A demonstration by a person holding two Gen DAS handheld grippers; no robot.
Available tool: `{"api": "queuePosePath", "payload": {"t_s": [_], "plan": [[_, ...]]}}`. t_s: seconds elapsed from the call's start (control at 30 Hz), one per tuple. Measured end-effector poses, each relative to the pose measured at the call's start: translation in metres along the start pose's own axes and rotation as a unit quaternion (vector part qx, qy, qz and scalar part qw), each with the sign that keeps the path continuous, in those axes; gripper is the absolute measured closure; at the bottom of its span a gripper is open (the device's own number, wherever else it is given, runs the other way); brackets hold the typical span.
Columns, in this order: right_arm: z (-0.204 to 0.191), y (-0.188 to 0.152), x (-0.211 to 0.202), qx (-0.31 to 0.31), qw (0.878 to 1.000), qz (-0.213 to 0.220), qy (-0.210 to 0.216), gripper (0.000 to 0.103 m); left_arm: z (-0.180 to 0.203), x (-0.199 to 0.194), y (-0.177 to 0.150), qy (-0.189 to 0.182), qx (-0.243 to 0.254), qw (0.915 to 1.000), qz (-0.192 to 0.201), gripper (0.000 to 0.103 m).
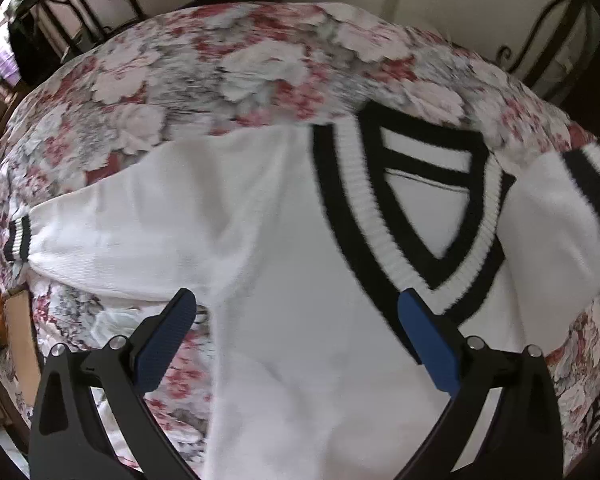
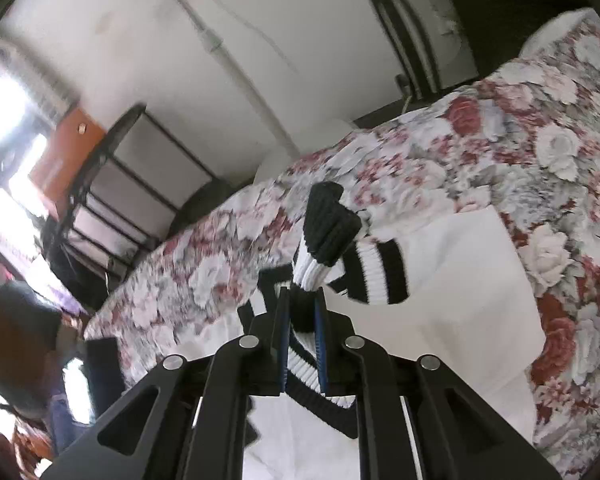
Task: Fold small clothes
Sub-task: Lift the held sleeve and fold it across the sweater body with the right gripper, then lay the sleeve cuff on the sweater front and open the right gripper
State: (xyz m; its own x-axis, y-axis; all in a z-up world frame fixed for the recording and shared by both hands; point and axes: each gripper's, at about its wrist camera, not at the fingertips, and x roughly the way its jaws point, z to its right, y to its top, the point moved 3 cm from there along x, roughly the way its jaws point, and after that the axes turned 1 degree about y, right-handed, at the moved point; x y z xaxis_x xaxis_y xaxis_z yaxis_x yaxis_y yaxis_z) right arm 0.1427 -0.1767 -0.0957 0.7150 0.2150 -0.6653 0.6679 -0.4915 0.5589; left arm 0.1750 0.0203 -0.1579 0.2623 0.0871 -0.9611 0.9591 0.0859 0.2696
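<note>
No readable text, label or number anywhere.

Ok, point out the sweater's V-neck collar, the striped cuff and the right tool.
V-neck collar (image 1: 384, 240), left wrist view, on its ribbed white band.
Striped cuff (image 2: 380, 276), right wrist view, on its banded ribbing.
Right tool (image 2: 302, 300), right wrist view, between its fingertips.

Beyond the white sweater, floral bedspread lies bare toward the dark metal bed frame, which closes off the far edge. The raised striped cuff blocks the right claw's forward path.
</note>
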Motion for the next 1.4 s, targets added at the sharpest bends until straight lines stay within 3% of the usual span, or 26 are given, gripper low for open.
{"api": "queuePosePath", "payload": {"t_s": [0.3, 0.6, 0.67, 0.7, 0.73, 0.87, 0.97, 1.07, 1.13, 1.27, 1.3, 1.37, 1.4], "plan": [[-0.025, -0.034, 0.037, -0.061, 0.997, -0.051, -0.008, 0.091, -0.059, 0.008, 0.001, 0.000, -0.063, 0.9980, -0.006, 0.004], [-0.037, -0.078, 0.090, -0.139, 0.982, -0.123, -0.034, 0.090, -0.062, 0.013, -0.001, 0.020, -0.044, 0.9988, -0.003, 0.004], [-0.036, -0.095, 0.106, -0.150, 0.973, -0.175, -0.023, 0.080, -0.062, 0.015, -0.001, 0.020, -0.048, 0.9986, -0.006, 0.004], [-0.036, -0.102, 0.112, -0.153, 0.968, -0.197, -0.015, 0.066, -0.062, 0.016, -0.002, 0.021, -0.048, 0.9986, -0.007, 0.004], [-0.037, -0.112, 0.117, -0.163, 0.961, -0.224, -0.008, 0.060, -0.061, 0.017, -0.002, 0.022, -0.047, 0.9986, -0.008, 0.004], [-0.046, -0.112, 0.104, -0.206, 0.953, -0.224, 0.015, 0.061, -0.054, 0.021, -0.002, 0.034, -0.040, 0.9986, -0.006, 0.004], [-0.034, -0.091, 0.082, -0.185, 0.961, -0.203, 0.031, 0.061, -0.048, 0.029, -0.005, 0.033, -0.036, 0.9987, -0.016, 0.004], [-0.004, -0.065, 0.069, -0.165, 0.971, -0.171, -0.005, 0.062, -0.036, 0.039, -0.005, 0.024, -0.024, 0.9992, -0.023, 0.004], [0.025, -0.045, 0.064, -0.130, 0.980, -0.147, -0.031, 0.080, -0.028, 0.044, -0.006, 0.020, -0.013, 0.9994, -0.026, 0.004], [0.097, -0.008, 0.054, -0.015, 0.993, -0.108, -0.052, 0.087, -0.008, 0.053, -0.007, 0.016, 0.013, 0.9994, -0.028, 0.004], [0.110, -0.005, 0.053, 0.002, 0.993, -0.104, -0.052, 0.087, -0.003, 0.054, -0.007, 0.022, 0.022, 0.9992, -0.024, 0.004], [0.143, -0.003, 0.058, 0.046, 0.990, -0.104, -0.078, 0.087, 0.008, 0.063, -0.009, 0.074, 0.056, 0.9954, -0.020, 0.004], [0.162, -0.005, 0.065, 0.075, 0.985, -0.117, -0.097, 0.096, 0.013, 0.071, -0.012, 0.107, 0.081, 0.9906, -0.026, 0.004]]}}
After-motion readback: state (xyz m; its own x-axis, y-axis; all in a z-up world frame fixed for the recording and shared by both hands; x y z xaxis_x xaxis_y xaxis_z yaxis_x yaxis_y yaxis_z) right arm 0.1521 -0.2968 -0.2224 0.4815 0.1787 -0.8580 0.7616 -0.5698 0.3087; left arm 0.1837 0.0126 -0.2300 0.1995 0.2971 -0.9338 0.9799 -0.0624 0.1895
